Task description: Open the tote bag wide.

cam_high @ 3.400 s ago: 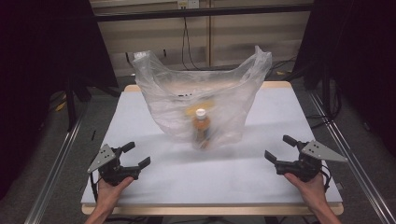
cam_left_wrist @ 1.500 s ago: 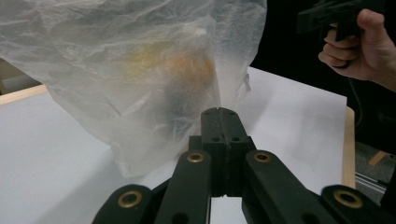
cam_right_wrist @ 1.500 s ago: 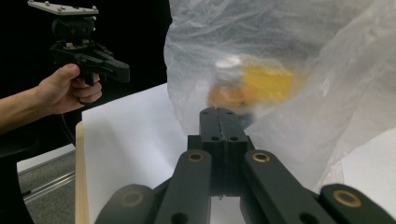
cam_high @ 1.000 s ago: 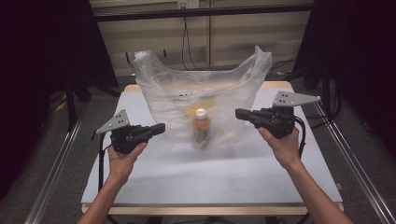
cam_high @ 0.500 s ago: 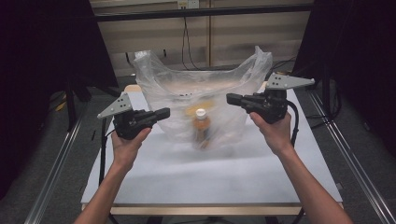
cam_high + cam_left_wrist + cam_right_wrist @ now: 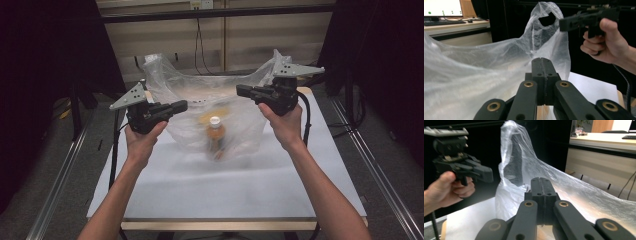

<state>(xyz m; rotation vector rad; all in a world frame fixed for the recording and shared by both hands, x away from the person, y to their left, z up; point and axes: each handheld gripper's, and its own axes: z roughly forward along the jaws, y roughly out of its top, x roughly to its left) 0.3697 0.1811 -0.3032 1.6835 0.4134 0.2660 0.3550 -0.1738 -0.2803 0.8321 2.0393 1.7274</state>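
Since 3.4 s ago, both hand-held grippers raised beside bag.

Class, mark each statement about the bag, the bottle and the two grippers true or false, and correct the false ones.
1. The left gripper has its jaws shut. True.
2. The bottle stands outside the plastic bag. False: it is inside the clear bag.
3. The right gripper is wide open. False: its jaws are pressed together.
4. Both grippers are raised beside the bag, one at each side. True.
5. The bottle has a black cap. False: the cap is white.
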